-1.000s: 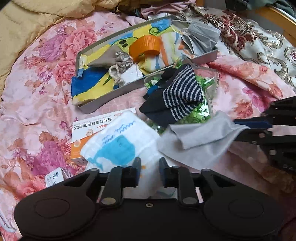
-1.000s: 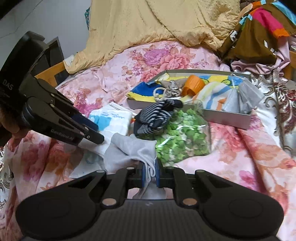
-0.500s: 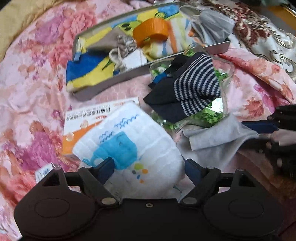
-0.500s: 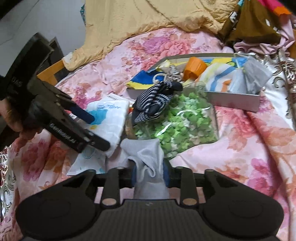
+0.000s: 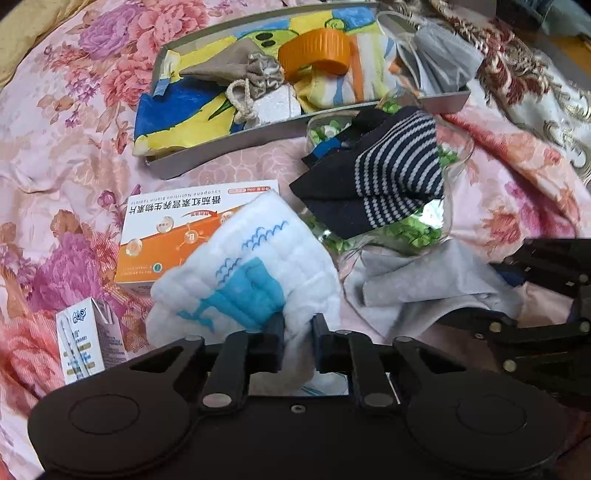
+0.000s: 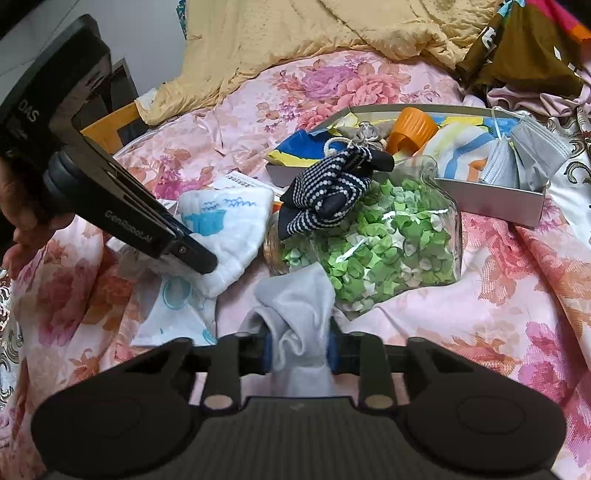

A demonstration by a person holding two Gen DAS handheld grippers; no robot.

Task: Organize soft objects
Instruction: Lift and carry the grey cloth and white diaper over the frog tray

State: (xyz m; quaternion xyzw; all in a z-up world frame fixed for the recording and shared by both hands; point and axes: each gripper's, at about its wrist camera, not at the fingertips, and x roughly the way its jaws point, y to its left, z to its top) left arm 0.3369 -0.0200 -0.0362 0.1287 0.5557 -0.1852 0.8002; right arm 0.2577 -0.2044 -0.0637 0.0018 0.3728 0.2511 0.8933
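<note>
My left gripper (image 5: 298, 341) is shut on the near edge of a white quilted cloth with a blue whale print (image 5: 243, 269); the cloth also shows in the right wrist view (image 6: 225, 225). My right gripper (image 6: 297, 349) is part open, its jaws loosely around a grey cloth (image 6: 299, 314); that cloth lies right of the white one (image 5: 436, 284). A navy striped sock (image 5: 376, 181) lies on a clear jar of green paper bits (image 6: 373, 243). A grey tray (image 5: 447, 105) behind holds cloths.
The tray also holds a drawstring pouch (image 5: 236, 74), an orange lid (image 5: 314, 53) and grey face masks (image 5: 443, 59). An orange-and-white medicine box (image 5: 173, 229) lies under the white cloth, a small carton (image 5: 88, 339) at left. A yellow blanket (image 6: 332, 33) is behind.
My left gripper opened wide around the white cloth, then closed on its near edge. My right gripper loosened from a tight pinch on the grey cloth to a wider gap.
</note>
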